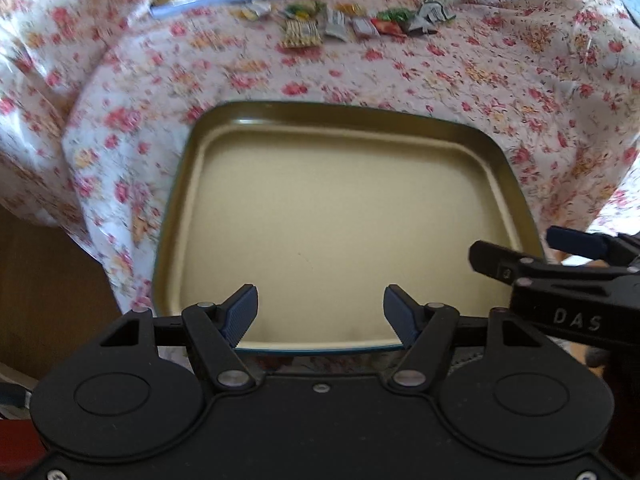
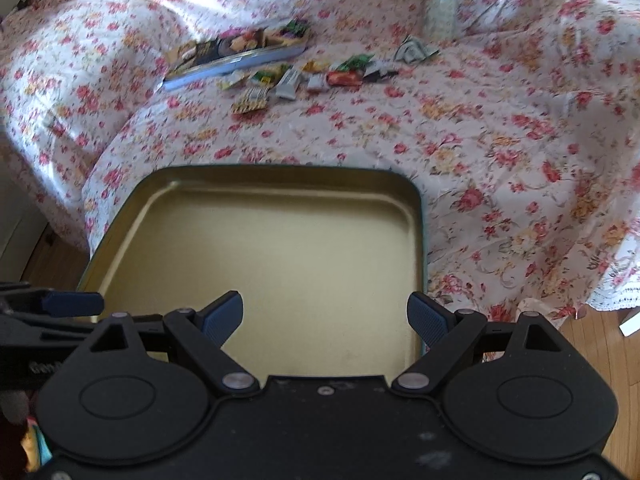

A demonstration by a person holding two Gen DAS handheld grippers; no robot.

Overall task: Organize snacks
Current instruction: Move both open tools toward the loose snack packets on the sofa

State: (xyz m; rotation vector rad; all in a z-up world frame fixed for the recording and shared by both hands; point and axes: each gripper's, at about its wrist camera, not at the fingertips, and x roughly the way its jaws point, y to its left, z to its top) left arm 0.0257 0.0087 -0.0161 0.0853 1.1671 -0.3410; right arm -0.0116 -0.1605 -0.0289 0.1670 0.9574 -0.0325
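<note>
Two claws hover side by side over the near end of the shallow gold tin (image 1: 340, 216), and we carry nothing in either: the left claw (image 1: 320, 316) stands wide, and the right claw (image 2: 325, 318) is spread just as far. In the left view we see the right one reaching in from the side, beside the tin's near corner.

The tin lies open-side up on the floral cloth (image 1: 500, 92) that covers the table, close to the near edge, and its floor is bare. We judge it sits there as the receiving container, within easy reach of both hands.

The snacks (image 2: 304, 78), small wrapped pieces in green, red, silver and yellow, lie scattered in a loose row at the far side of the table, well apart from the tin. Just behind them sits a flat printed tin (image 2: 236, 54), tilted or propped; we cannot tell whether it is a lid or a second box, nor whether it holds anything. A pale cup (image 2: 440, 4) stands further back to the right.

We judge the sorting not yet begun, and the next reach must go forward past the tin to the wrappers.
</note>
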